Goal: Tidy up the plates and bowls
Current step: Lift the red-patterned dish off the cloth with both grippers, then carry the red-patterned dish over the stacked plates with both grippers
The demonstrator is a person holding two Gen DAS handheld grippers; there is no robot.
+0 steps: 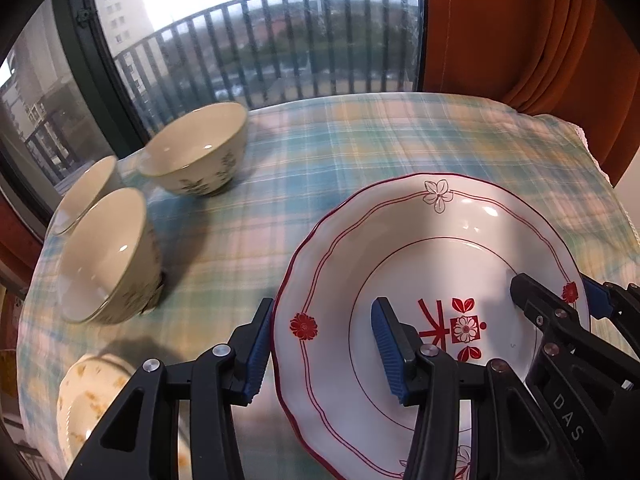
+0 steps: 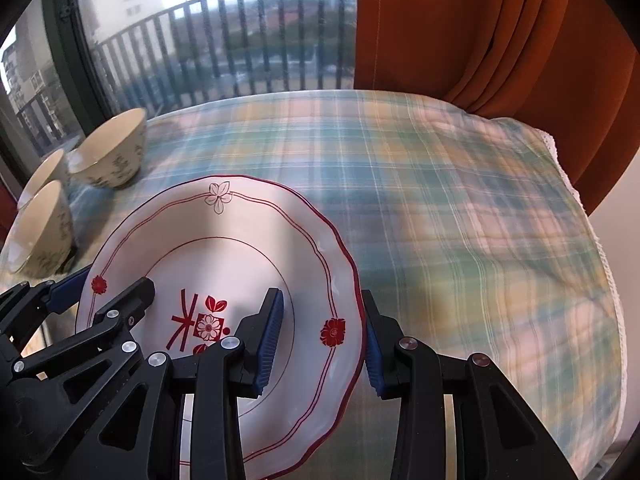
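A white plate [image 1: 420,264] with red trim and a red flower motif hangs over the plaid tablecloth, held from both sides. My left gripper [image 1: 324,348] is shut on its left rim, one blue pad under the edge and one inside the well. My right gripper [image 2: 322,340] is shut on the opposite rim and also shows at the plate's right side [image 1: 560,308]. Three cream bowls with leaf prints stand on the left: one far [image 1: 196,152], one near and leaning in the picture [image 1: 108,256], one behind it [image 1: 84,196].
A cream dish with orange specks [image 1: 92,400] lies at the near left below my left gripper. An orange curtain [image 2: 500,40] hangs at the back right. A window with a balcony railing [image 1: 260,40] lies behind the table. Bare plaid cloth [image 2: 460,220] stretches to the right.
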